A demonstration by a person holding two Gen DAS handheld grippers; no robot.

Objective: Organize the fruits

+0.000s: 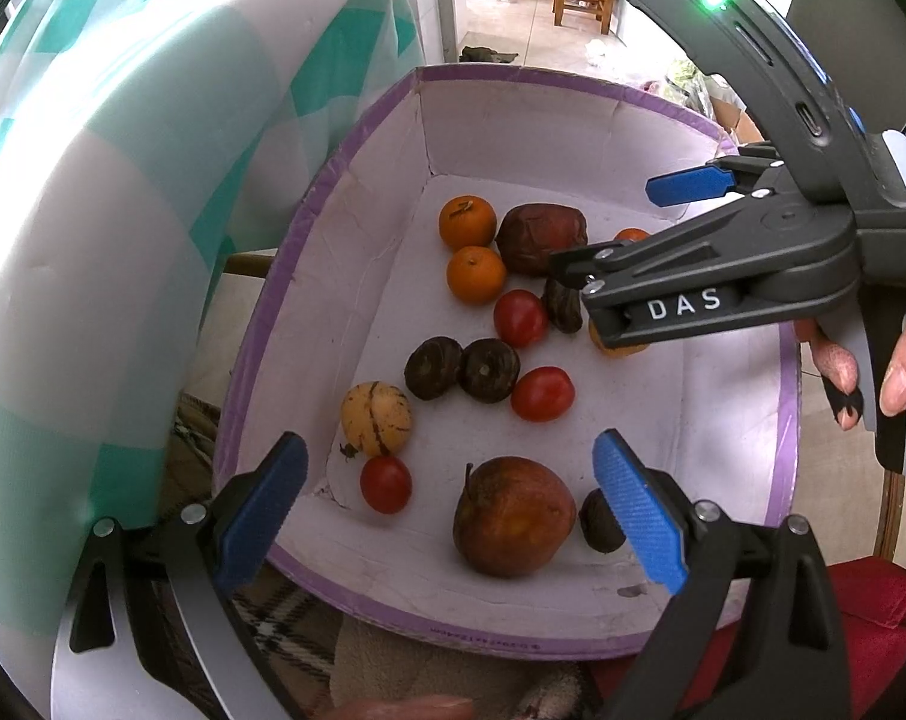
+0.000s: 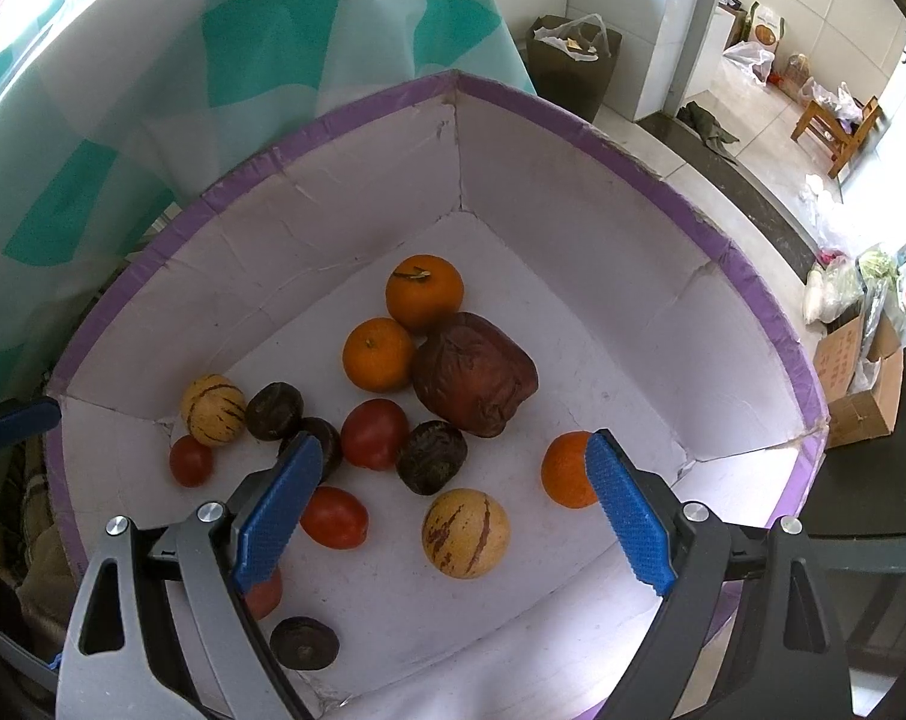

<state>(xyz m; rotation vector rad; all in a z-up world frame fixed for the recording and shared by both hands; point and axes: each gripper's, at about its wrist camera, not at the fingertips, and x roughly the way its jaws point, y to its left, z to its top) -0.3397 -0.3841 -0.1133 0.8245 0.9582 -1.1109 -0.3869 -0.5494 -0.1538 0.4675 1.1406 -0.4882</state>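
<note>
Both hand-held grippers hover wide open and empty over the box point(image 2: 663, 180) of loose fruit: the right hand-held gripper point(image 2: 453, 510) above the striped melon point(image 2: 465, 533), the left hand-held gripper point(image 1: 450, 504) above the apple point(image 1: 513, 516). A clumsy pinch could send round fruit rolling.

To my left hangs a teal-and-white checked cloth point(image 2: 153, 90), lit bright from that side. Far off, pale floor tiles point(image 2: 747, 114) run past a white tiled wall point(image 2: 633, 12) to a wooden stool point(image 2: 837, 120) with plastic bags around it. A cardboard carton point(image 2: 861, 384) sits on the right.
</note>
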